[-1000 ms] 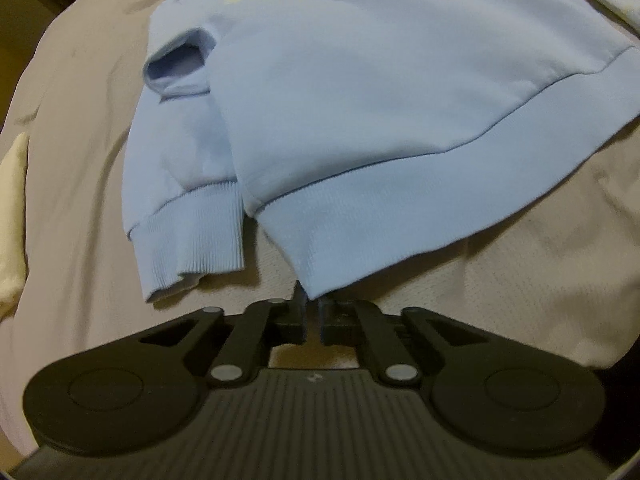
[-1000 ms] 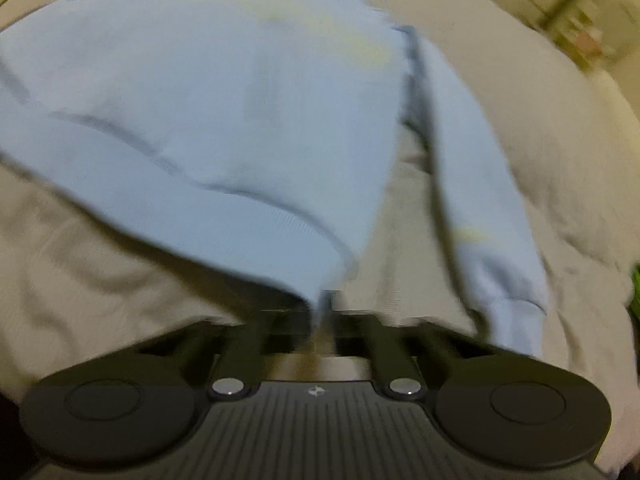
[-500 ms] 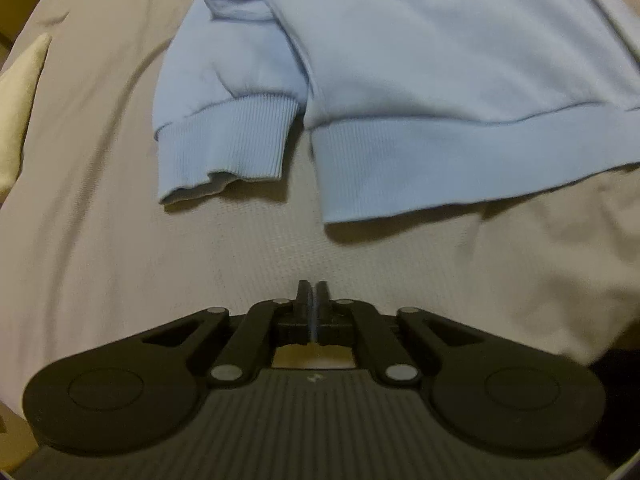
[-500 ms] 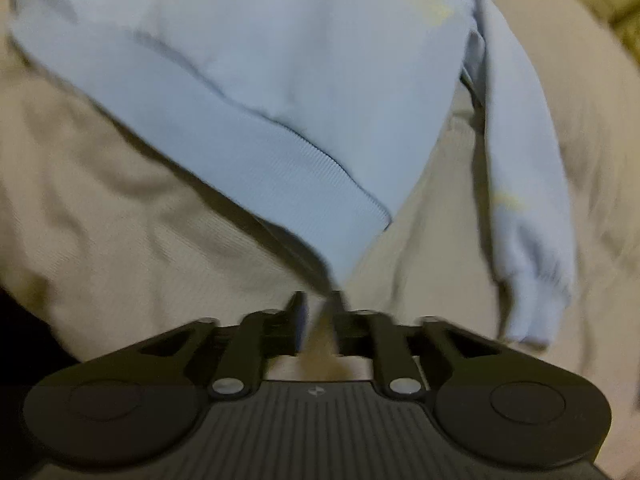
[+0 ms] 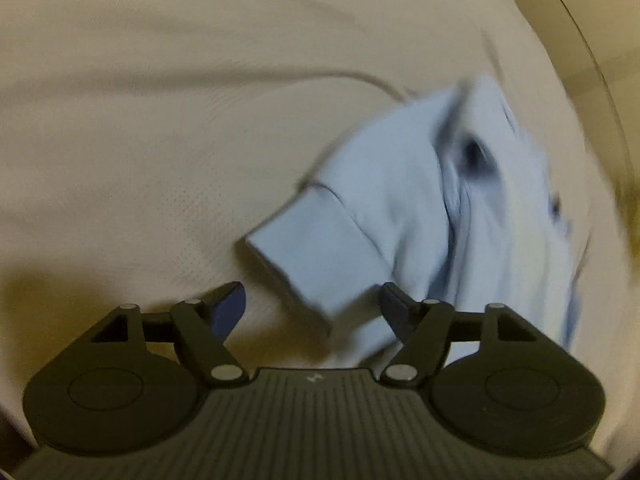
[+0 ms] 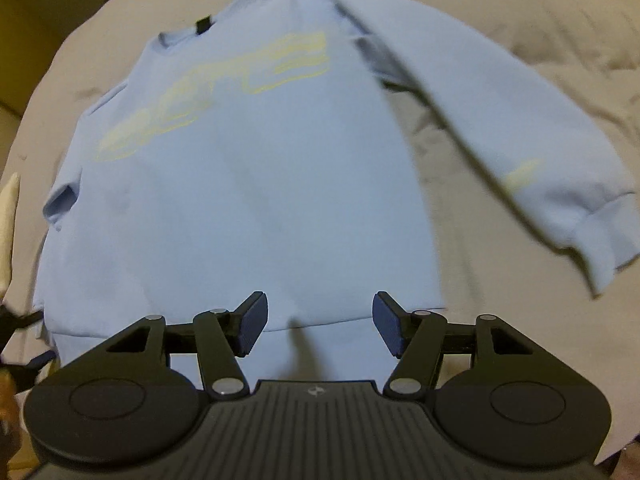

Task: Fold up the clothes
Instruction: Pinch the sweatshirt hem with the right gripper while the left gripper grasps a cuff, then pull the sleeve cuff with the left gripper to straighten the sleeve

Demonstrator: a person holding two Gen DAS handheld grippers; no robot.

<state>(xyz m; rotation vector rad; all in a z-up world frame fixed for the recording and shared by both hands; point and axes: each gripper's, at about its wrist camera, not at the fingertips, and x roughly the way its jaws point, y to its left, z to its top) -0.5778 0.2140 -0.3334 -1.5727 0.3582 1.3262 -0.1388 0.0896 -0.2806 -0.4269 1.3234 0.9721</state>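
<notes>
A light blue sweatshirt [image 6: 260, 184] with a pale yellow print lies face up and flat on the beige bed sheet [image 6: 500, 320]. Its right sleeve [image 6: 520, 148] stretches out to the right and ends in a ribbed cuff [image 6: 600, 240]. My right gripper [image 6: 320, 324] hovers open over the middle of the hem, holding nothing. In the left wrist view the other sleeve's cuff [image 5: 320, 256] points toward my left gripper [image 5: 312, 308], which is open with the cuff's end just in front of its fingers. The sweatshirt [image 5: 480, 220] is blurred there.
Wrinkled beige sheet [image 5: 180, 120] spreads wide to the left of the cuff. A cream cloth [image 6: 8, 216] and dark gripper parts [image 6: 24, 320] show at the far left edge of the right wrist view. The room beyond the bed is dark.
Both grippers have let go of the hem corners and opened wide. The left one swung over to the left sleeve cuff. The right one moved along to the middle of the hem.
</notes>
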